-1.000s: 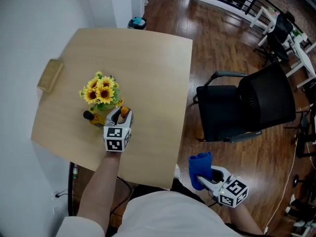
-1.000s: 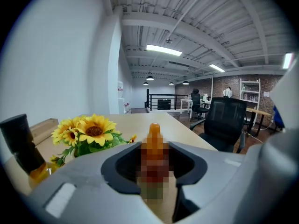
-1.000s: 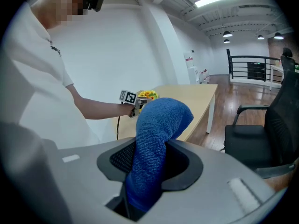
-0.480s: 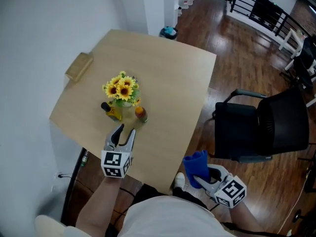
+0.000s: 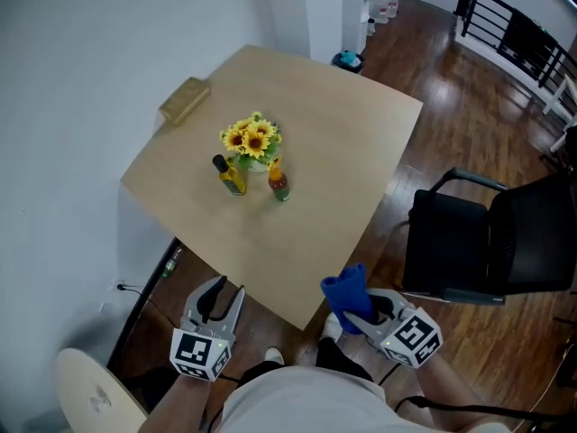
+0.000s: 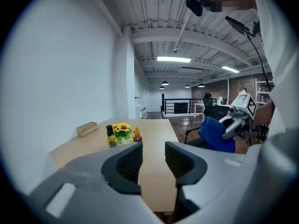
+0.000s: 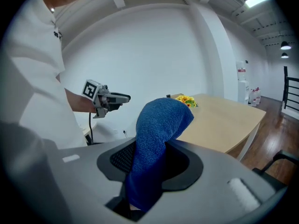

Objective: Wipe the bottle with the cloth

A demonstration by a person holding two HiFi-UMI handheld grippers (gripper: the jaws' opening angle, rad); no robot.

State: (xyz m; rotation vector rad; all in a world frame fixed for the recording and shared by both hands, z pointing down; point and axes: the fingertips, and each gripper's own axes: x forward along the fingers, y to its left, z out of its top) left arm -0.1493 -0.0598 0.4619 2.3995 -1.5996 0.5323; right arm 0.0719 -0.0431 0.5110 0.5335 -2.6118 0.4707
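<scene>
Two small bottles stand by a sunflower bunch [image 5: 255, 140] on the wooden table [image 5: 361, 142]: a yellow one with a black cap [image 5: 232, 175] and a reddish one with an orange cap [image 5: 279, 182]. The left gripper view has both far ahead, the yellow bottle [image 6: 110, 137] and the reddish bottle [image 6: 138, 135]. My left gripper [image 5: 221, 300] is open and empty, held below the table's near edge, well back from them. My right gripper [image 5: 361, 309] is shut on a blue cloth [image 5: 347, 294], which drapes up between its jaws [image 7: 159, 134].
A wooden block [image 5: 184, 101] lies at the table's far left corner. A black office chair [image 5: 487, 242] stands right of the table on the wood floor. A white wall runs along the left side. A railing [image 5: 532, 43] crosses the far right.
My left gripper has drawn back from beside the bottles to past the table's near edge. The whole view has backed away from the table. The right gripper still holds the cloth.
</scene>
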